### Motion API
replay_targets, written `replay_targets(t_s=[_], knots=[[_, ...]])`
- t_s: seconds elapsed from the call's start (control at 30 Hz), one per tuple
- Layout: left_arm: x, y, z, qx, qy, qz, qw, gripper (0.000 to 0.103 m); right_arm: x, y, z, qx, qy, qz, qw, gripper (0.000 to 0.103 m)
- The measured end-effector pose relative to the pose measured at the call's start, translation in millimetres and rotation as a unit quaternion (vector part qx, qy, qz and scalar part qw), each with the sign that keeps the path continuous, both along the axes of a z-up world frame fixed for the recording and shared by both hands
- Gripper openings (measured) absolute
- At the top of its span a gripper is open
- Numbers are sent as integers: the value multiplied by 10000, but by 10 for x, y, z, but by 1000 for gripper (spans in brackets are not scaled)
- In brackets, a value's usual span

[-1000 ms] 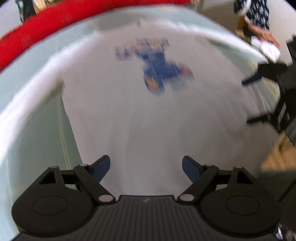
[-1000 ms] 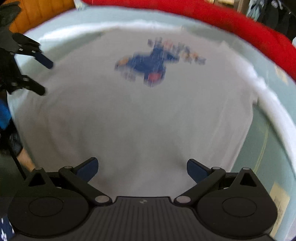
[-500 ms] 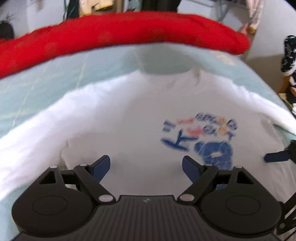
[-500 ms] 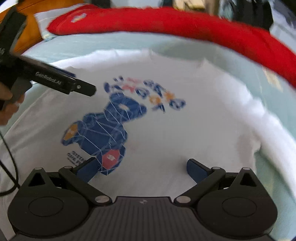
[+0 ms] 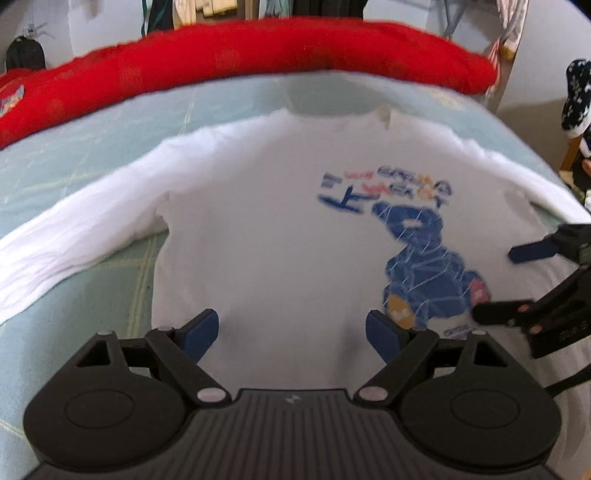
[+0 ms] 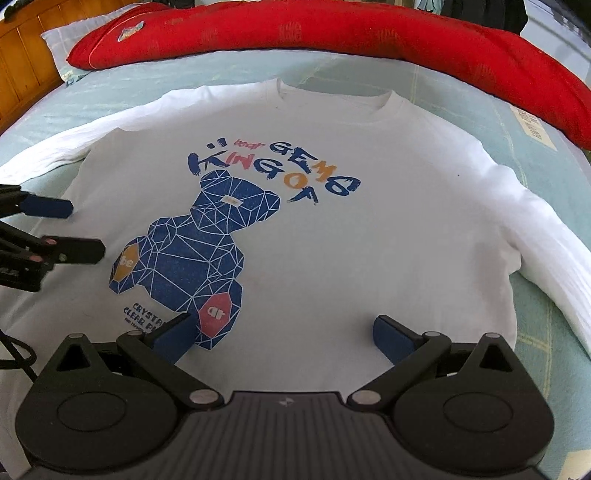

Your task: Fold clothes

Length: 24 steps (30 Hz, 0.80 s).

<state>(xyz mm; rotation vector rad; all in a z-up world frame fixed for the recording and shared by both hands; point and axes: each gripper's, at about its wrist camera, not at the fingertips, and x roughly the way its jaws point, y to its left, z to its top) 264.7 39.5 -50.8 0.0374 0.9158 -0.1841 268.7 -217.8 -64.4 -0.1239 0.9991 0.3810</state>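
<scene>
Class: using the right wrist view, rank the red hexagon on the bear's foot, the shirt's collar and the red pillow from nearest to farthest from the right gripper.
1. Red hexagon, by the right gripper's left finger.
2. Collar, mid-bed.
3. Red pillow, far edge.

bed surface point(image 6: 229, 74) around the shirt point(image 6: 369, 221) lies open; red bolster point(image 6: 332, 33) blocks the far edge.

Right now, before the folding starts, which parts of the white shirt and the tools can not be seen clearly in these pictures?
- White shirt hem: both views, hidden behind each tool's own body.
- Left sleeve end: left wrist view, cut off by the picture edge.
- Small text under the bear print: right wrist view, partly covered by the right tool.
- Print lettering: left wrist view, blurred.
- Left tool: open, empty.
</scene>
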Motion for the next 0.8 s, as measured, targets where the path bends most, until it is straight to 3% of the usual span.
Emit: replay_targets(t_s=[0.27,0.43,0.57,0.7,0.8], knots=[[-40,0,48,-63,34,6,10000,87,9,32,-11,-61,-6,4,10000,103],[-90,53,-64,-144,372,-38,9992,87,18,48,-15,-92,-3,3,10000,103],[-72,319,79,-653,249,487,9964,87,20,50,-19,-90,-6,6,10000,103],[2,764,176,-1114,123,1362,9843,87,13,52,-21,-75,-16,6,10000,103],[51,1153,164,-1654,160,2091,9637,87,18,65,-13,-92,8,-8,10000,103]])
